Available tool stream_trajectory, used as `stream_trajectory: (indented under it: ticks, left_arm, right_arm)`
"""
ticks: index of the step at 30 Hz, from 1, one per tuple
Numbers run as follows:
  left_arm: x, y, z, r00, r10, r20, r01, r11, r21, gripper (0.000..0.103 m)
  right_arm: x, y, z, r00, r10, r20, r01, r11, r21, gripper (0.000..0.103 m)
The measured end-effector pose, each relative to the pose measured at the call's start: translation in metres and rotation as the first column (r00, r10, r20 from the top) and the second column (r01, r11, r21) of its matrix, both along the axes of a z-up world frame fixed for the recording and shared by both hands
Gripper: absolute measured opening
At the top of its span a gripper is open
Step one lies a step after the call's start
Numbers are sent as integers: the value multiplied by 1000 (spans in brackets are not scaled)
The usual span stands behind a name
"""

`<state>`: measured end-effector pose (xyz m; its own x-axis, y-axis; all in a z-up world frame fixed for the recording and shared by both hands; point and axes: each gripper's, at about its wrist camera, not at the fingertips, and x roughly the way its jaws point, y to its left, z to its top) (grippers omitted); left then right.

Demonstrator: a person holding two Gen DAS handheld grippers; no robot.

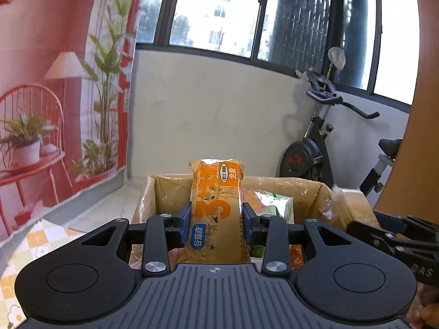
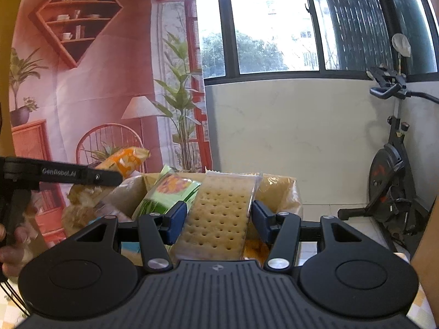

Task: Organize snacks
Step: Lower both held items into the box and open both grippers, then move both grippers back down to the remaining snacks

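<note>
My left gripper (image 1: 216, 220) is shut on an orange snack bar packet (image 1: 216, 205) and holds it upright over the near edge of an open cardboard box (image 1: 162, 189). A green snack packet (image 1: 270, 204) lies in the box behind it. My right gripper (image 2: 218, 219) is shut on a clear cracker packet (image 2: 219, 216), held above the same box (image 2: 279, 192). The green packet (image 2: 170, 194) sits just left of the crackers. The left gripper's body (image 2: 63, 175) and its orange packet (image 2: 124, 161) show at the left of the right wrist view.
A checkered tablecloth (image 1: 33, 246) covers the table under the box. An exercise bike (image 1: 315, 148) stands by the wall at the right. A printed backdrop (image 2: 90, 82) hangs at the left. The right gripper's body (image 1: 397, 238) enters the left wrist view at the right.
</note>
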<state>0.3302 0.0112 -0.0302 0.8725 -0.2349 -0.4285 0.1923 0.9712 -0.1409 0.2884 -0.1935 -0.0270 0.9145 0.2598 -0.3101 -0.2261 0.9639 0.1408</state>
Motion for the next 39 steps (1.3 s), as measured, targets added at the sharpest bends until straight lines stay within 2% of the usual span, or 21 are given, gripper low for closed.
stream_trajectory:
  ticks: [6,11,16,19,22,24,26,31,37,39]
  left_arm:
    - [0,-8,-10,998,-40,-38,42,998,53,39]
    - [10,0,-16,994,-36,-101,39,999,34,40]
    - [12,-1,-21,991,-42,-130,52,996,67,41]
    - [11,-2,-22,993,-37,-115,48,995,91,43]
    - [11,-3,-22,992,-41,-118,54,993,102,49]
    - [12,-2,-21,991,-61,-121,72,993,90,60]
    - [14,-2,-21,989,-75,-125,85,993,77,65]
    - [9,-6,-20,992,-65,-108,77,991,110,74]
    - [-8,1,-11,998,-47,-53,52,993,102,84]
    - [-15,4,-7,999,-30,-32,34,994,107,84]
  right_arm:
    - [30,11,0,1000,17,-26,-18,1000,-2,55]
    - [42,20,-8,997,31,-67,-32,999,-9,55]
    - [50,20,-17,994,16,-111,-16,1000,3,55]
    - [53,22,-20,991,19,-134,-18,1000,14,55]
    - [51,24,-21,990,14,-141,-13,1000,5,55]
    - [51,25,-22,988,15,-151,-15,1000,-1,57]
    - [50,27,-23,987,12,-160,-14,1000,-11,57]
    - [44,24,-19,989,-6,-149,4,1000,-14,58]
    - [31,25,-9,993,-13,-119,11,1000,-23,59]
    - [24,24,-5,994,-17,-109,15,1000,-16,59]
